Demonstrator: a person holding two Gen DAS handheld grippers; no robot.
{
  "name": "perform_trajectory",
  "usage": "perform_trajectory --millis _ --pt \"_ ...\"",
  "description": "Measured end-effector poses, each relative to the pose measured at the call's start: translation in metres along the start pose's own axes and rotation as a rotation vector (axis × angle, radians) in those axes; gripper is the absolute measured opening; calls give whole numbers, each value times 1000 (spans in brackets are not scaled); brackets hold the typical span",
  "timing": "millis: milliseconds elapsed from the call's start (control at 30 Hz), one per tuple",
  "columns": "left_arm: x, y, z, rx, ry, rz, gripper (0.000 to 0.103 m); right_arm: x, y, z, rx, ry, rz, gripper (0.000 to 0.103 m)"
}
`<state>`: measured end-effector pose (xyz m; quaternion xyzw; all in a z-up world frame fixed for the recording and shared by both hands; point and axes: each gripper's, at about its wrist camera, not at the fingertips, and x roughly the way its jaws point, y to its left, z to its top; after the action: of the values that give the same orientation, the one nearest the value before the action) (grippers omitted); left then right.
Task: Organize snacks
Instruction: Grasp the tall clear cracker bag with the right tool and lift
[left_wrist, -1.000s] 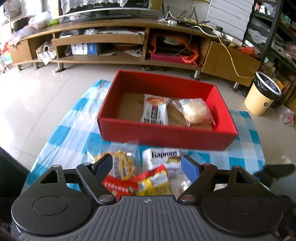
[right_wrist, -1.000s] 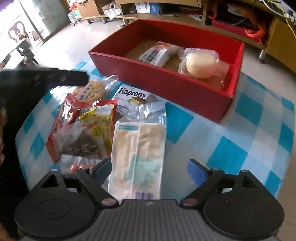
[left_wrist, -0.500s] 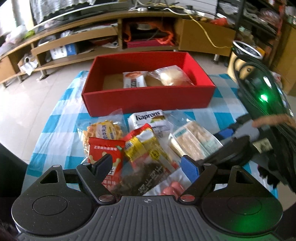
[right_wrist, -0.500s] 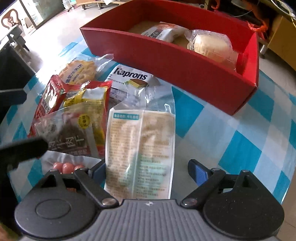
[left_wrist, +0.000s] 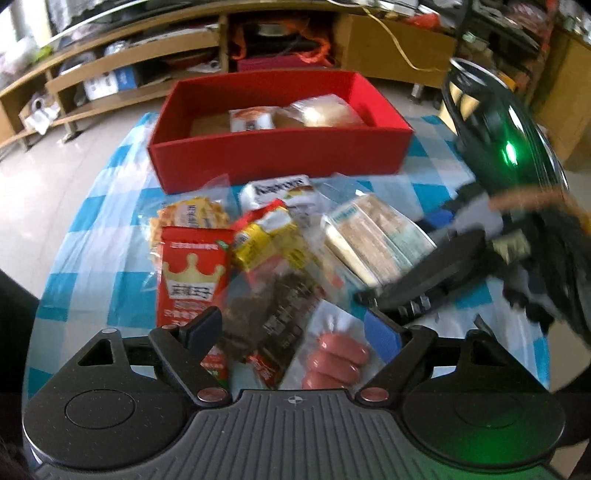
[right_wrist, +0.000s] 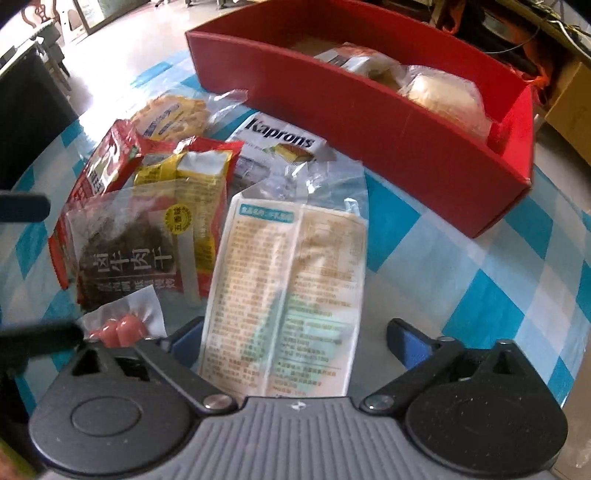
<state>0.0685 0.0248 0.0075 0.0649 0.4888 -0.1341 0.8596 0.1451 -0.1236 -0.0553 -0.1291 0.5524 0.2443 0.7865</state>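
Right tool (right_wrist: 295, 338) lowered nearer, straddling cracker packet (right_wrist: 284, 310)

Snack packets (left_wrist: 280, 258) heaped on cloth before red box (left_wrist: 277, 155).

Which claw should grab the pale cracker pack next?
Right. The right claw is open and already straddles the pale cracker pack; the left claw sits over the sausage pack.

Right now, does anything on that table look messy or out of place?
Yes: most snacks lie in an overlapping heap on the checked cloth, outside the red box, which holds only two packets. Nothing looks torn or spilled.
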Motion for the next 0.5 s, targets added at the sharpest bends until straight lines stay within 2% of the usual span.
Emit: perform_trajectory --millis 33,67,100,233,300,400,500 --pt "0 -4 -2 15 5 -8 90 -7 -4 -5 9 -9 4 85" --pt "1 -7 -5 31 11 -14 91 -10 -9 -5 18 -20 1 71" --pt "2 -11 -8 48 19 -18 91 -14 -11 -6 24 -28 0 61" --pt "10 -20 -17 46 60 -6 93 -21 -19 -10 45 -45 -11 59" --pt "13 -16 -19 -13 85 -12 93 -20 -16 -10 30 -47 -22 59" --pt "15 -8 -25 -141 130 -59 93 -22 -15 -10 24 -46 -23 58" --pt "15 -10 -29 -205 122 -42 94 -22 -14 -10 14 -43 -20 58"
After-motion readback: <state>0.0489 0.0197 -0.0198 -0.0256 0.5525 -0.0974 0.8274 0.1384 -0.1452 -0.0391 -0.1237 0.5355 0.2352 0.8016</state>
